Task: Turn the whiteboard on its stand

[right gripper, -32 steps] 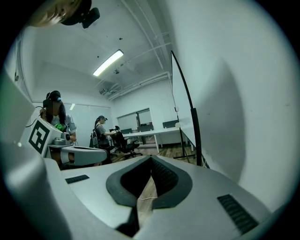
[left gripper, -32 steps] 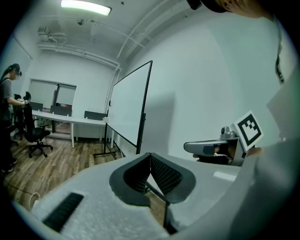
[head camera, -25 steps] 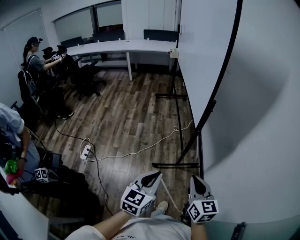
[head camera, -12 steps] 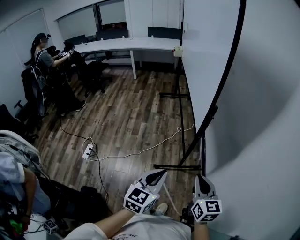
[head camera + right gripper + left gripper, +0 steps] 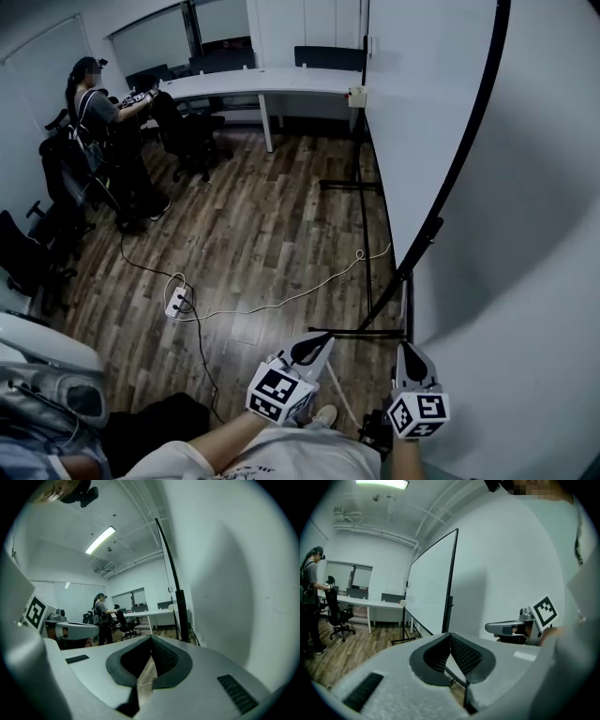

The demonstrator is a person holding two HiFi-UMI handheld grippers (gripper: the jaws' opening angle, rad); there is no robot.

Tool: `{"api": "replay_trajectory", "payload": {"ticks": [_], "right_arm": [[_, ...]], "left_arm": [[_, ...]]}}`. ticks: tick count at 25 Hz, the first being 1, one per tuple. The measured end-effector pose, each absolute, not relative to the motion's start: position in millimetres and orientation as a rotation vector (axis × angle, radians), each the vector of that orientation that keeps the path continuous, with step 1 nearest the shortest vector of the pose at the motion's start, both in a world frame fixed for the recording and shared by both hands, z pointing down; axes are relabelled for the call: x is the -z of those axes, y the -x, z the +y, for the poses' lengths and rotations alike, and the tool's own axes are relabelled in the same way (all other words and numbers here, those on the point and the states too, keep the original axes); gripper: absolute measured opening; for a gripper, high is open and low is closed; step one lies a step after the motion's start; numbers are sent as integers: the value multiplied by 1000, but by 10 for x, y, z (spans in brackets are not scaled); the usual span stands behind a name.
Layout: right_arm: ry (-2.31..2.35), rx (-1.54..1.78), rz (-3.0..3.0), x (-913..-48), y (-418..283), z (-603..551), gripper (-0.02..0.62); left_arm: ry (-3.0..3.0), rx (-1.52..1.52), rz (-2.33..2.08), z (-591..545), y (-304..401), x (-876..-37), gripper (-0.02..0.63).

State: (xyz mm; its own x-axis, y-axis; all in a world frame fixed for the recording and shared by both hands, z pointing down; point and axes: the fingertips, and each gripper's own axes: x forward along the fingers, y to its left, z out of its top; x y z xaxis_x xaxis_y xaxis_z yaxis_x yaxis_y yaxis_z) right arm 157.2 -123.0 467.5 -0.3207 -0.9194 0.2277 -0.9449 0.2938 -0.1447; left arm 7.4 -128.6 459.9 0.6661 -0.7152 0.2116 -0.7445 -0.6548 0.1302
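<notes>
The whiteboard (image 5: pixel 412 122) stands on the right, seen nearly edge-on, with its black frame (image 5: pixel 469 131) slanting down to the black stand feet (image 5: pixel 361 332). Both grippers hover low in front of it, apart from it. My left gripper (image 5: pixel 319 342) is shut on nothing, its tips level with the near foot. Just right of that foot and below the frame's lower end is my right gripper (image 5: pixel 406 349), also shut and empty. The left gripper view shows the board (image 5: pixel 429 592) ahead and the right gripper (image 5: pixel 511 629) beside it. The right gripper view shows the frame edge (image 5: pixel 171 578) close by.
A white wall runs close behind the board. A white cable (image 5: pixel 281 300) and a power strip (image 5: pixel 175 302) lie on the wood floor. A long white desk (image 5: pixel 262 84), office chairs (image 5: pixel 187 131) and a standing person (image 5: pixel 94 103) are at the far left.
The head view has swung slightly, so the board frame sits further right. Both grippers have drifted a little right and down, still shut. The seated person at lower left has left the view.
</notes>
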Motion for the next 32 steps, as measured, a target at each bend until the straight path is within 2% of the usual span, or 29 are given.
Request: {"api": "replay_trajectory", "payload": {"ticks": [21, 32], "right_arm": [[-1866, -224, -2395, -4361, -2019, -2581, 9], [-1916, -221, -2329, -4413, -2178, -3256, 145]], "left_arm": [[-2704, -215, -1152, -2024, -244, -4550, 11], [-2721, -221, -1127, -2416, -387, -4598, 11]]}}
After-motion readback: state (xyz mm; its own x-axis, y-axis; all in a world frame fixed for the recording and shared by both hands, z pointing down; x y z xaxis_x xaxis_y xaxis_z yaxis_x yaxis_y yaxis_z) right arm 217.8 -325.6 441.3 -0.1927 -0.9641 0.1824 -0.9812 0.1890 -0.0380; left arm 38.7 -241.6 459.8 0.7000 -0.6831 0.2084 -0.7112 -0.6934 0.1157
